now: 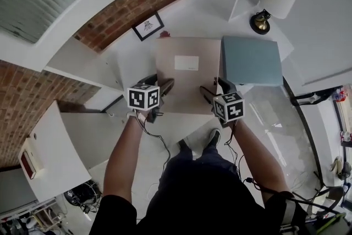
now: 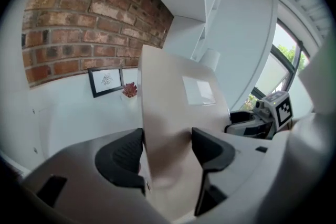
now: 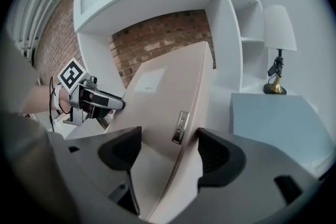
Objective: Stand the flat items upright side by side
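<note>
The left claw and right claw each clamped a near edge of the tilted beige flat case at frame centre. Raising both sides evenly beside the blue-grey flat panel looked wisest.

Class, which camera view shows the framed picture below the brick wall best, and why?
The left gripper view. There the framed picture faces the camera, with its whole frame and drawing visible. The head view shows it small and from steeply above. The right gripper view does not show it at all.
</note>
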Motion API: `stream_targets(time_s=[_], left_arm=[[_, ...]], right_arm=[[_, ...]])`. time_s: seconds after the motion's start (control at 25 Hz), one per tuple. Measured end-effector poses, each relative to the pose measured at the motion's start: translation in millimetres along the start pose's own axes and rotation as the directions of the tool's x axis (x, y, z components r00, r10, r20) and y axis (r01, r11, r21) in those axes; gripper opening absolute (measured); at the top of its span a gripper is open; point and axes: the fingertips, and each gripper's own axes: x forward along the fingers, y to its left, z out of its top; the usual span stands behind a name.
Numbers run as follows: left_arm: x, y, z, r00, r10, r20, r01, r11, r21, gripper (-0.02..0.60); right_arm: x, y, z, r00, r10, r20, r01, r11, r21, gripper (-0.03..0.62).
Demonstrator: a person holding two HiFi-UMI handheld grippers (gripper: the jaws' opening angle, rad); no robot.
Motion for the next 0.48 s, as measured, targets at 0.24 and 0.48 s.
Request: stream_targets(time_s=[0.24, 0.48], left_arm=[[-35, -5, 14, 0.993, 0.082, 0.088, -0.089, 0.993, 0.078, 0.288], [-54, -18, 16, 0.975, 0.154, 0.158, -0.184, 0.964, 0.195, 0.288]], right_arm=[[-19, 17, 30, 0.997, -0.028, 0.065, 0.040, 0.982, -0.183, 0.304], [-39, 25, 33, 0.993, -0.035, 0.115, 0.068, 0.954, -0.293, 0.261]])
